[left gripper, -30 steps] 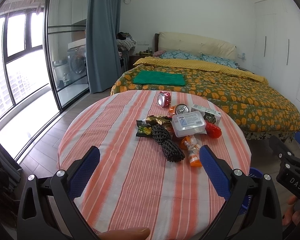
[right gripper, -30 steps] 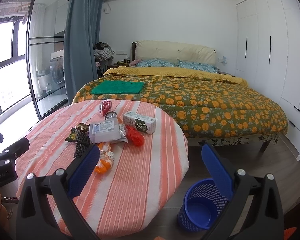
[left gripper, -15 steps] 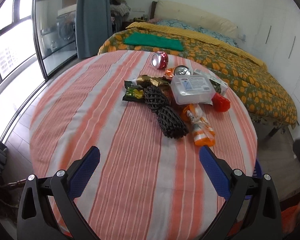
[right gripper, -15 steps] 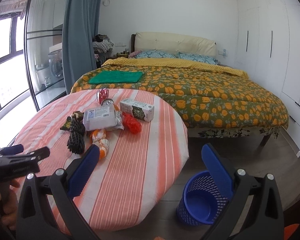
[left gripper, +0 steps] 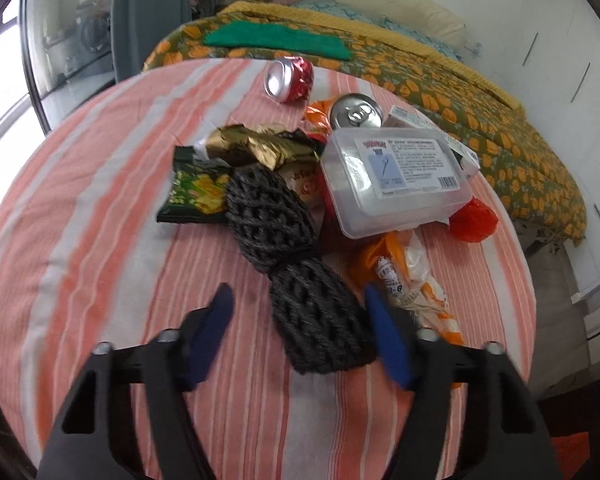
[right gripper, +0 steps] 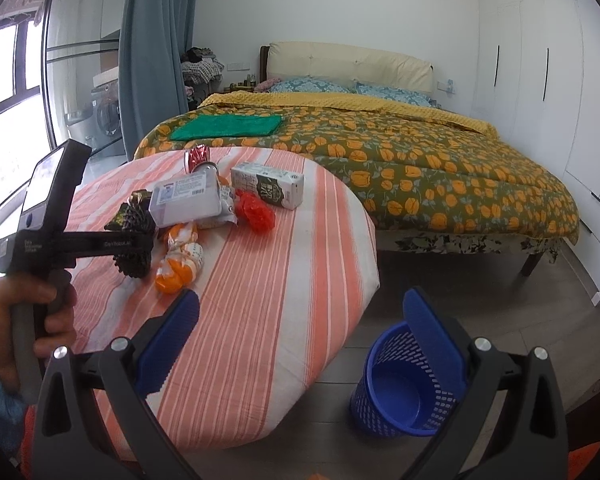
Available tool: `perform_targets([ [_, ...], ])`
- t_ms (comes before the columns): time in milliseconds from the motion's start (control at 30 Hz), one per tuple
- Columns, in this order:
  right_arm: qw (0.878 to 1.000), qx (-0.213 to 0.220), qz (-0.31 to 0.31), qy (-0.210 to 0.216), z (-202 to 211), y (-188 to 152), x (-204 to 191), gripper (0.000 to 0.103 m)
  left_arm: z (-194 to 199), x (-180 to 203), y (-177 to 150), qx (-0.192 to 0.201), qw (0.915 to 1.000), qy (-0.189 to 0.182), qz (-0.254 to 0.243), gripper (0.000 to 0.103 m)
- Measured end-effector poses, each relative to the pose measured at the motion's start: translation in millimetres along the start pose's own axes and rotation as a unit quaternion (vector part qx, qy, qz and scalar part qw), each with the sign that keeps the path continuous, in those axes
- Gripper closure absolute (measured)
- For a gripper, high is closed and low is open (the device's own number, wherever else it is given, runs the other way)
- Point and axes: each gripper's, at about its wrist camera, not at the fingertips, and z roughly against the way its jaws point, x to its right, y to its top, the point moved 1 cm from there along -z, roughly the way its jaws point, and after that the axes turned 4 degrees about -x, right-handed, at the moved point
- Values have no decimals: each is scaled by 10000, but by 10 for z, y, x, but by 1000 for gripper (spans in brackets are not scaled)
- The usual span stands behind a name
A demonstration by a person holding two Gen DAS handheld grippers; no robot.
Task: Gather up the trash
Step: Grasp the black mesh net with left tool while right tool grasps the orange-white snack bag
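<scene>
Now low over the table (left gripper: 100, 280), left gripper (left gripper: 298, 334) half-closing around, not yet pinching, the black foam net (left gripper: 296, 276) near the front edge: first pickup imminent; right gripper (right gripper: 308, 344) wide open, empty.

Orange-and-white striped tabletop (left gripper: 100, 240) under my blue jaws; black foam net (left gripper: 292, 264); red bag (left gripper: 474, 220) at two o'clock.

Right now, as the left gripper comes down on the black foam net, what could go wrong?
1. The left gripper, its jaws just closing around the black foam net, may also pinch the orange wrapper touching its right finger.
2. Lifting the net could shift the clear plastic box leaning beside it.
3. The blue bin stands on the floor past the table edge.
</scene>
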Motion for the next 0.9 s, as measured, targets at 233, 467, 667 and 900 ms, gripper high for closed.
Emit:
perform_targets([
  [233,9994,-174,-29,282,-147,-55,13,5,350,-145,-203,-107,9986,-366,-380,67],
  [467,9838,-775,-139,1608,-603,85,-202,5,540,-444,-473,-321,9968,-245,-697,56],
  [667,9650,-1430,161,2192,-1143,411,-708,13,506,-557,-560,-175,9971,-46,-745,24],
  [900,9603,-1983,630,1858,-1628,495,-1073,46,374,-607,-618,-208,9971,220,-695,8],
])
